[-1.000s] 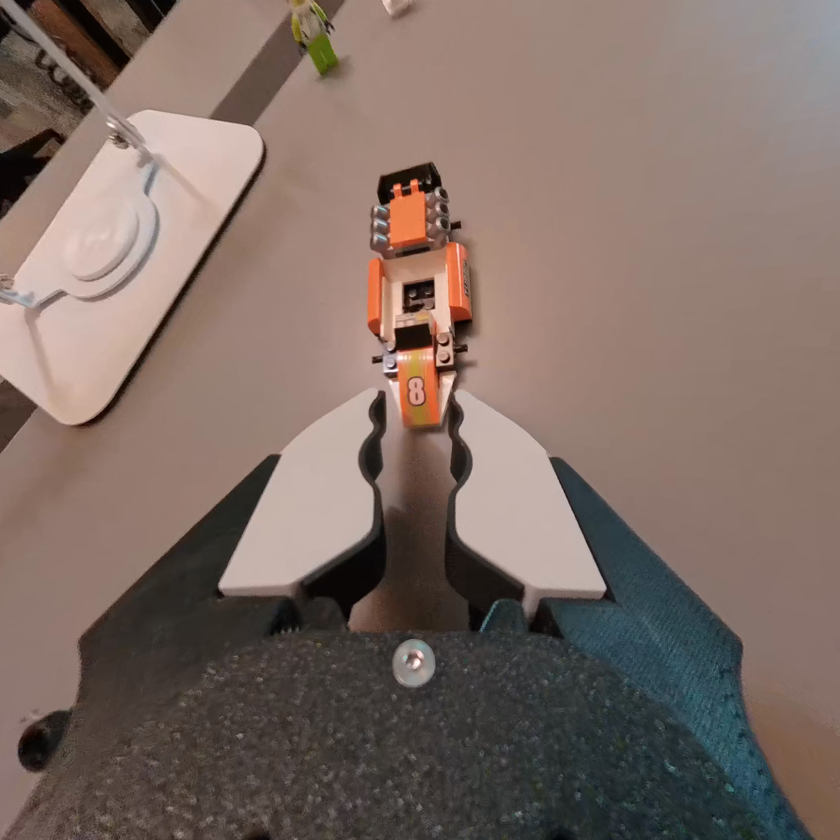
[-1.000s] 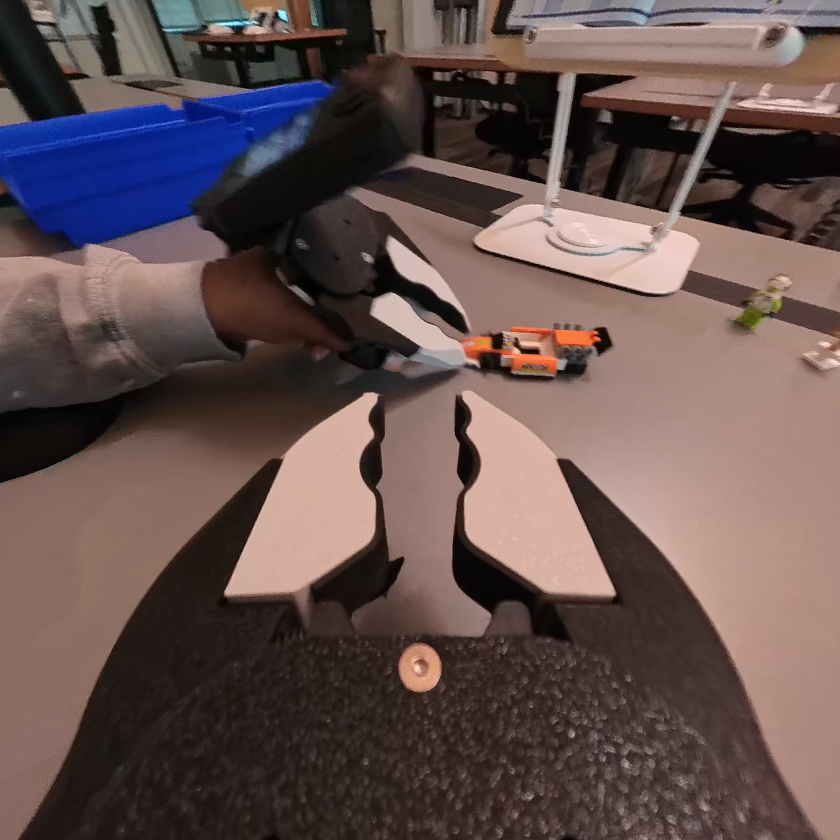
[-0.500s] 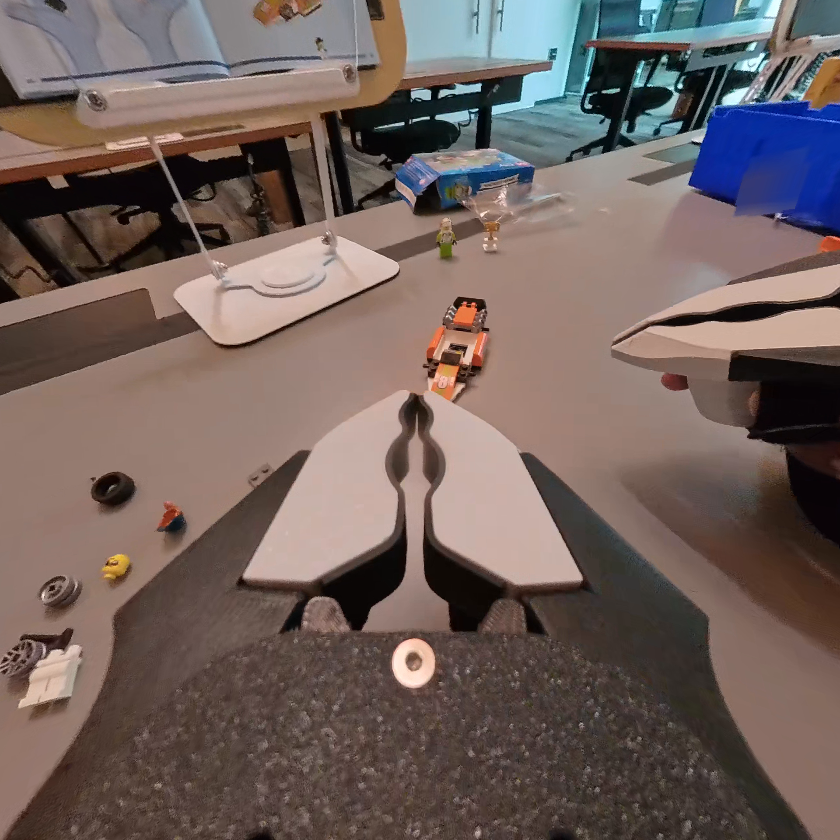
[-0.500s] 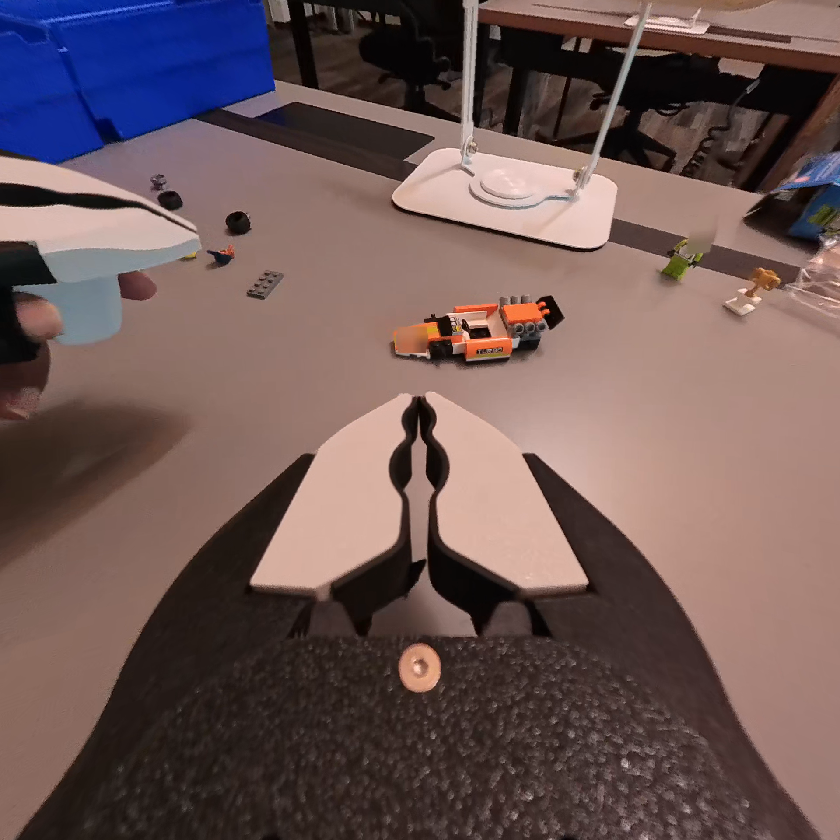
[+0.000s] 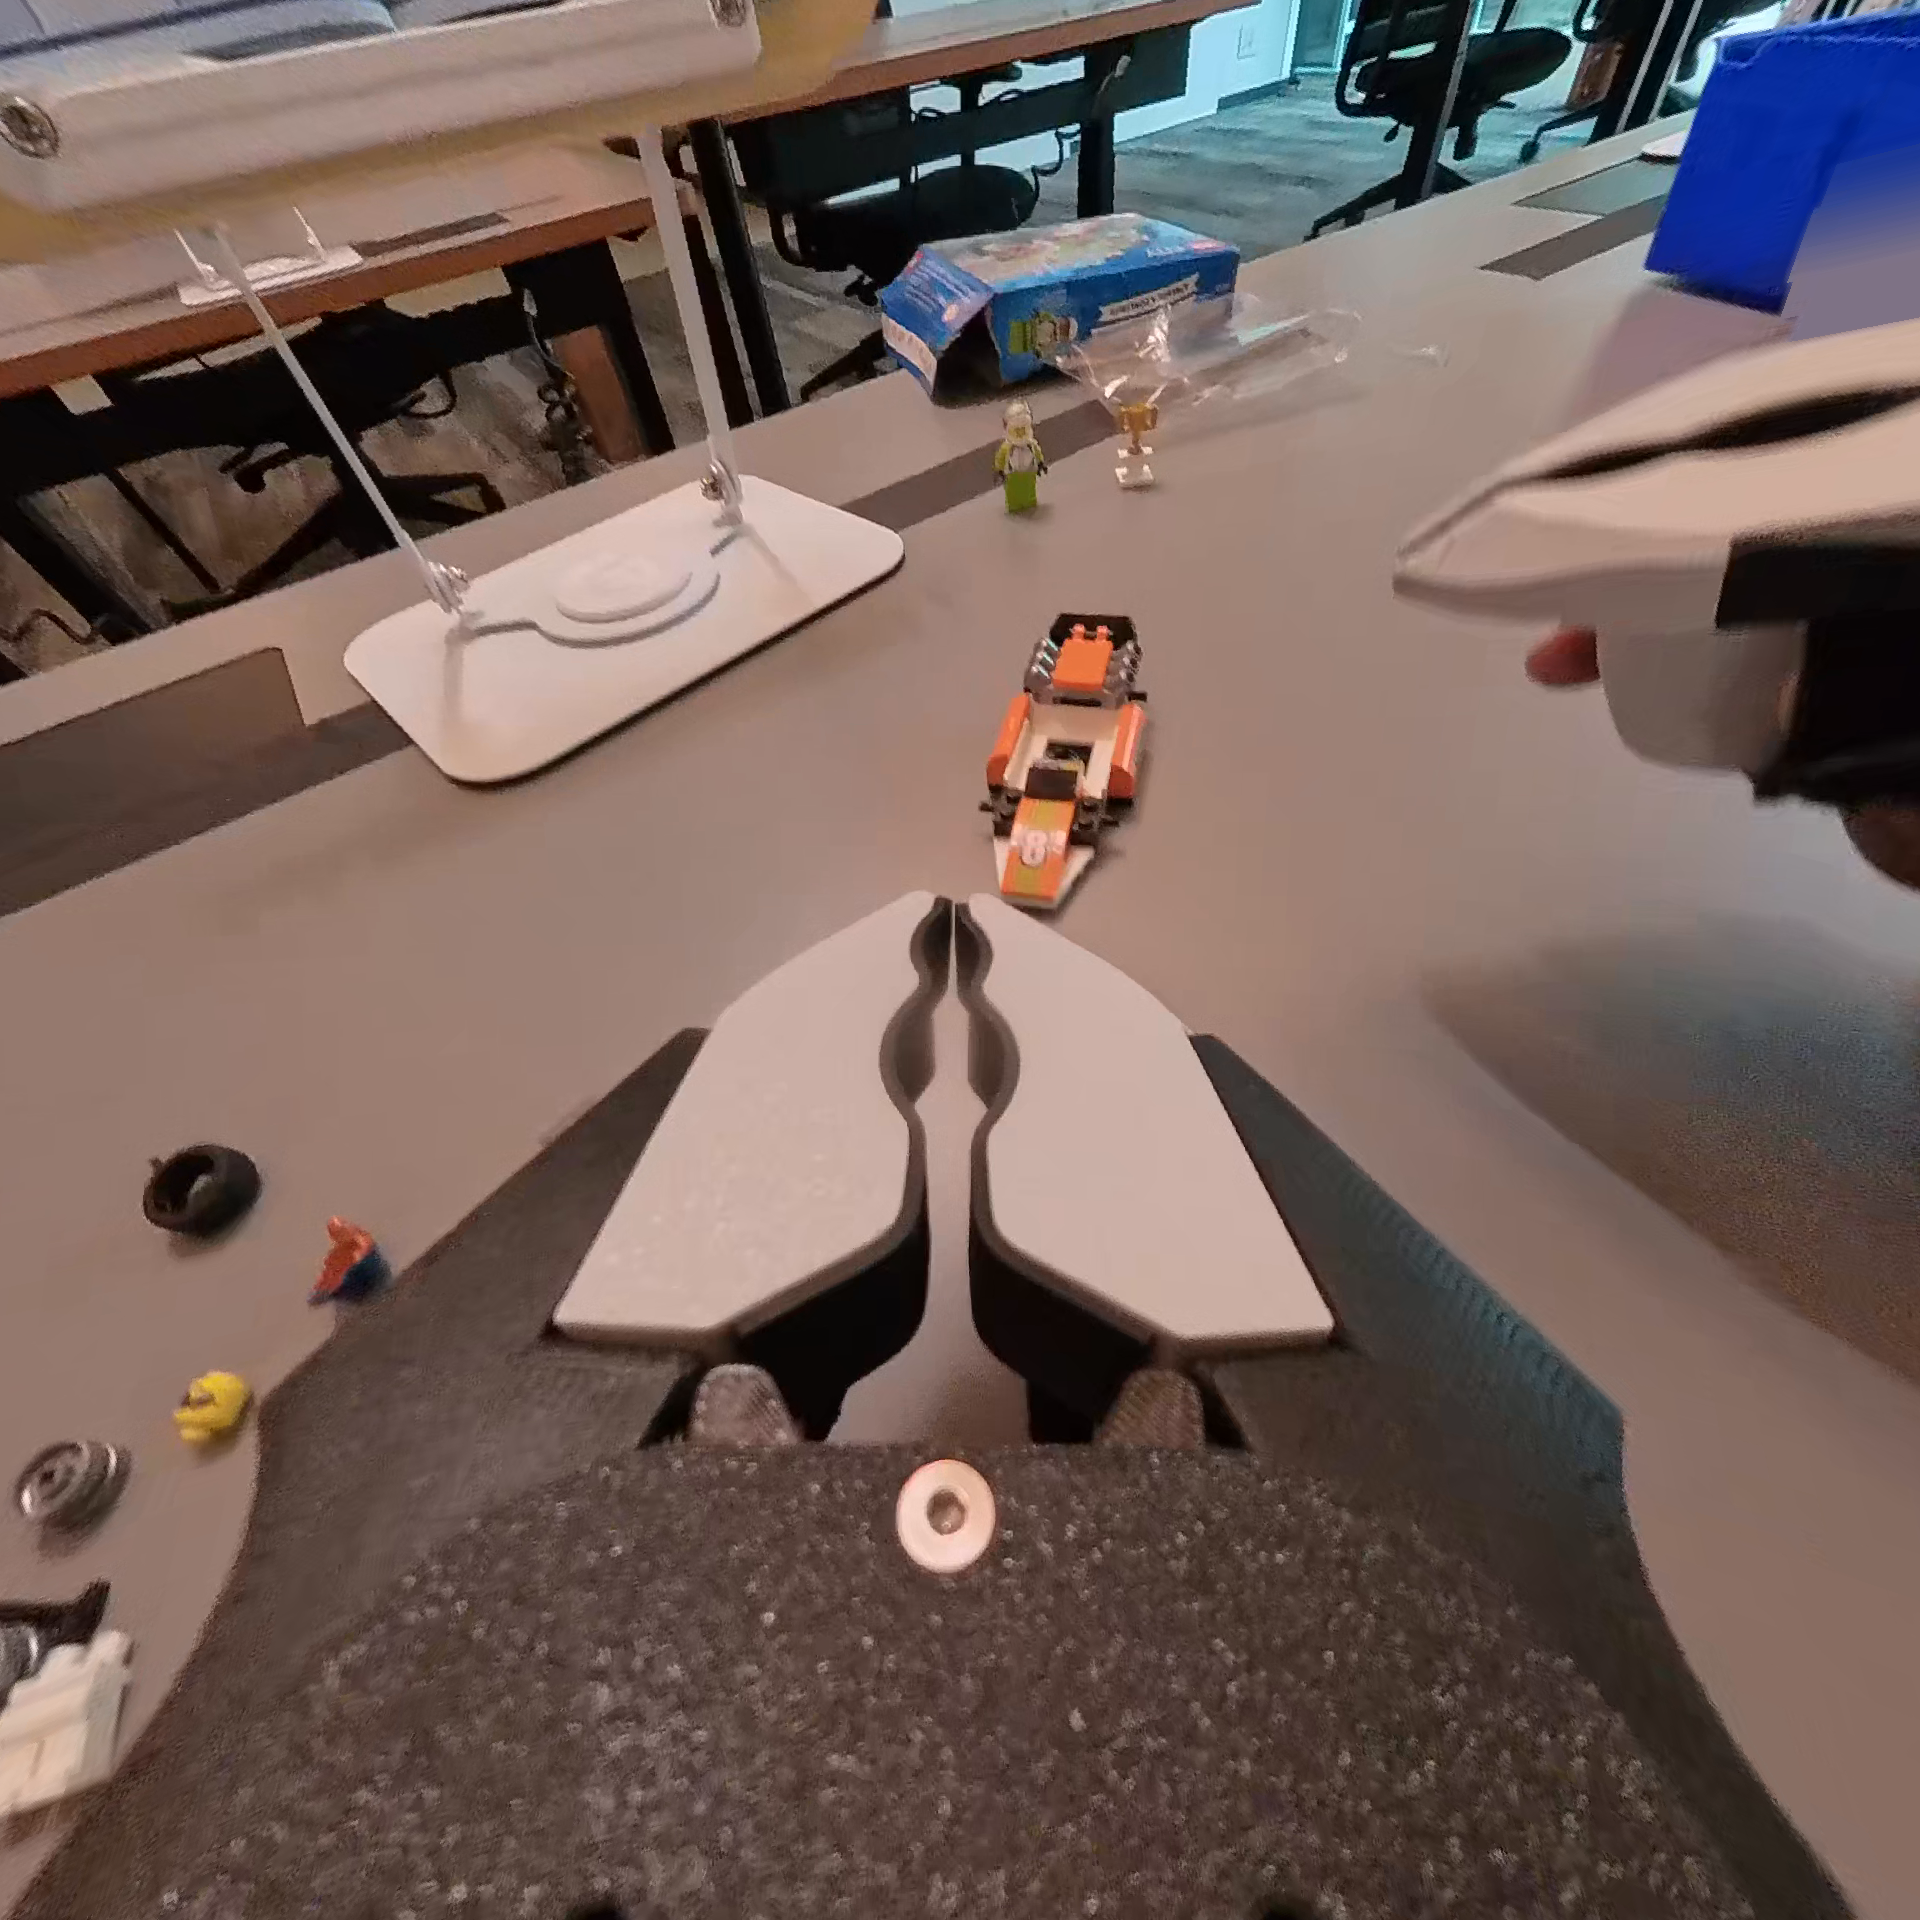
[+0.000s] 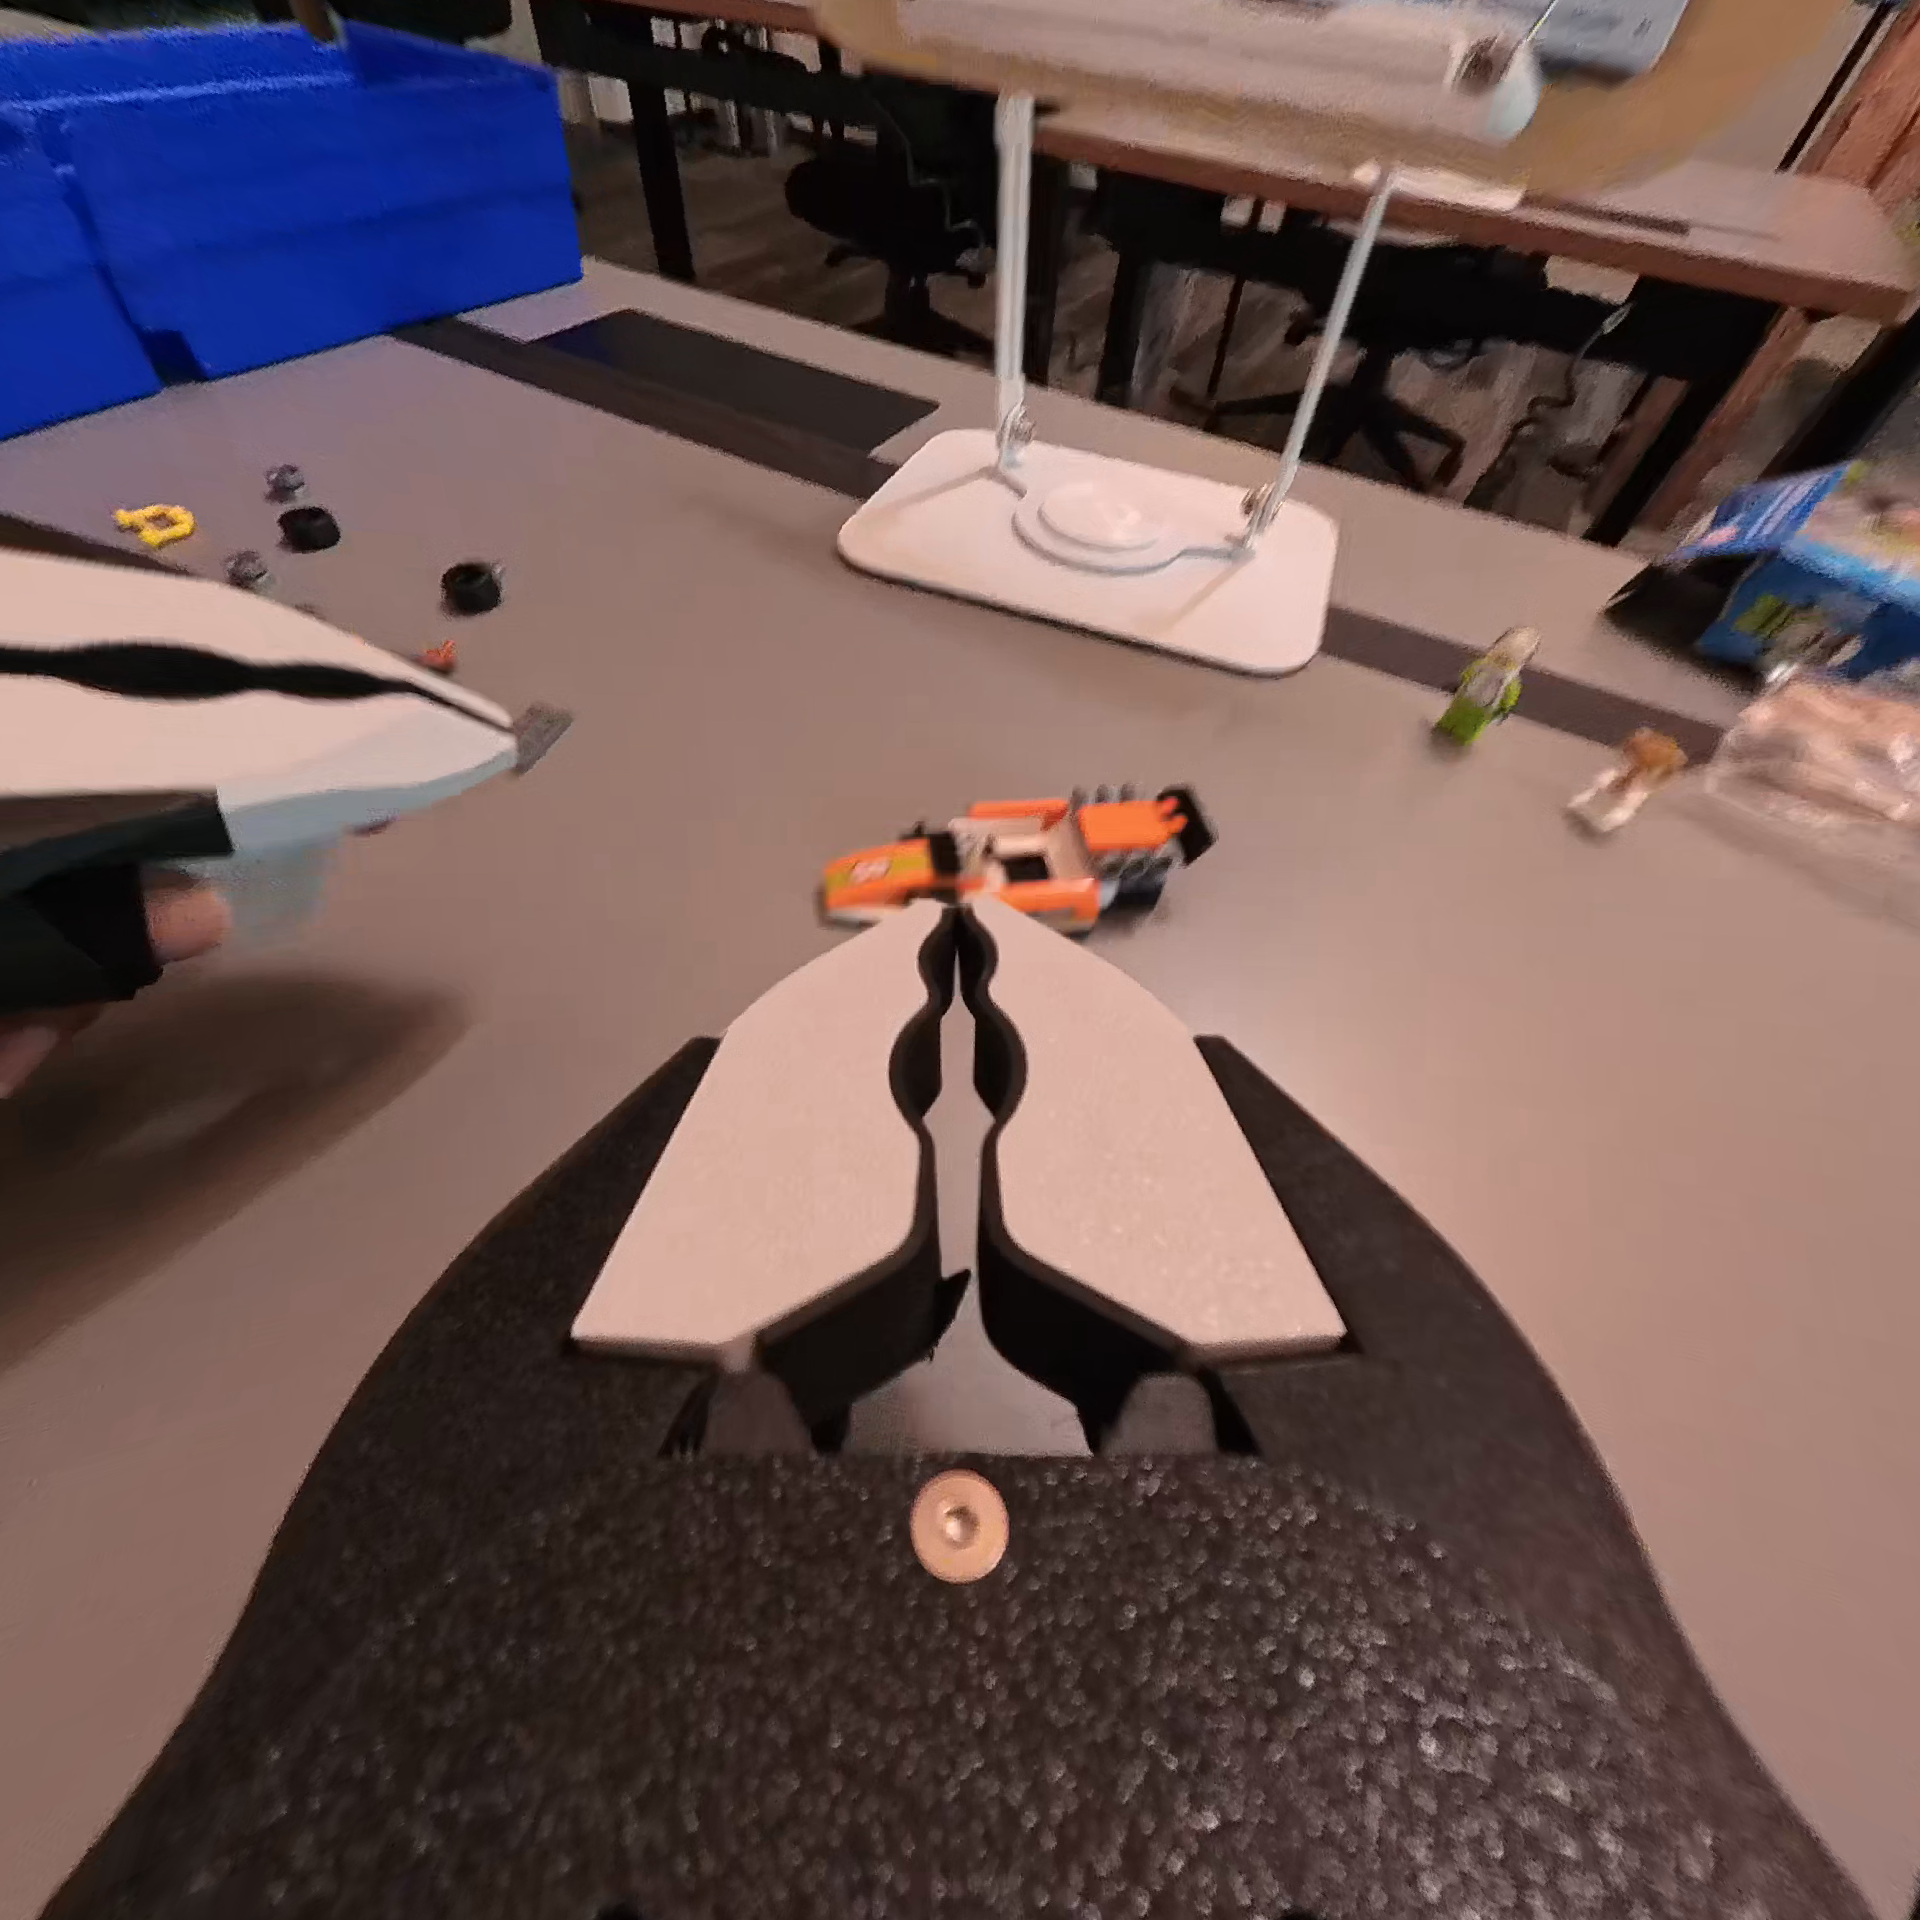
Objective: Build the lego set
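Printed marking on nose of orange car [image 5: 1065, 774]

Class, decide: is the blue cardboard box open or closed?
Open. The blue cardboard box lies on its side, an end flap folded out, showing a dark inside.

Your light is soft and even from overhead, no glare on the table [image 5: 520, 987], only a faint smeared shadow under the right hand-held gripper [image 5: 1403, 577]. Your right wrist view is motion-blurred: the orange car [image 6: 1023, 868] and the blue box [image 6: 1808, 577] smear. The wide lens bends both views' edges.
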A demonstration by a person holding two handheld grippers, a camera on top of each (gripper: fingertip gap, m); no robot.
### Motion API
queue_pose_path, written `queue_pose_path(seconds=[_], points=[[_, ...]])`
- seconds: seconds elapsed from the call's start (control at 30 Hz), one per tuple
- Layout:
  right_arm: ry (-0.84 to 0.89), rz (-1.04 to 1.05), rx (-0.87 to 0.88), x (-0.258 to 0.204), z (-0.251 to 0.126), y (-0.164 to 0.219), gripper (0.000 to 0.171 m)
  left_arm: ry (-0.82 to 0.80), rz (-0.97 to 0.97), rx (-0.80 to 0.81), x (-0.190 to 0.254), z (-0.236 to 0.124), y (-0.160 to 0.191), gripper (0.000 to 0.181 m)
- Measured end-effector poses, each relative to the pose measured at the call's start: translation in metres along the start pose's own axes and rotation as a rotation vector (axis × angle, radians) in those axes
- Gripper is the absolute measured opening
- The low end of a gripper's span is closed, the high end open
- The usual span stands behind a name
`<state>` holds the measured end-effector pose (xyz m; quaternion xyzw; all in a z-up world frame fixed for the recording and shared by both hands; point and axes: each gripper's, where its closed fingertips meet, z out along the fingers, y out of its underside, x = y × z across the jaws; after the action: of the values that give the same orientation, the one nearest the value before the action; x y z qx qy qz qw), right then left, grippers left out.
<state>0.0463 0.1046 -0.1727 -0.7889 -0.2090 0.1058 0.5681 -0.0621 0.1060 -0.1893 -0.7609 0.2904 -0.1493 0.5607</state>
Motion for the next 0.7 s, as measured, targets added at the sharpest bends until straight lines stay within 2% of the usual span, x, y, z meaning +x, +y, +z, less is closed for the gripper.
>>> queue_pose_path(seconds=[0.07,0.23,0.37,0.47,0.6,0.7], points=[[0.015,-0.020,0.045,0.018,0.011,-0.026,0.000,-0.005,0.007,0.009,-0.005,0.007,-0.007,0.001],[0.075,-0.065,0.140,0.081,0.061,-0.101,0.012,-0.009,0.032,0.033,-0.013,0.023,-0.025,0.004],[0.114,-0.069,0.126,0.130,0.118,-0.149,0.027,-0.006,0.030,0.056,-0.018,0.033,-0.038,0.004],[0.134,-0.025,0.088,0.159,0.159,-0.169,0.033,-0.002,0.029,0.056,-0.022,0.040,-0.039,0.004],[0.117,-0.043,0.101,0.169,0.190,-0.186,0.026,-0.002,0.064,0.059,-0.036,0.049,-0.049,0.004],[0.139,-0.061,0.130,0.172,0.196,-0.189,0.006,-0.016,0.139,0.086,-0.054,0.064,-0.073,0.004]])
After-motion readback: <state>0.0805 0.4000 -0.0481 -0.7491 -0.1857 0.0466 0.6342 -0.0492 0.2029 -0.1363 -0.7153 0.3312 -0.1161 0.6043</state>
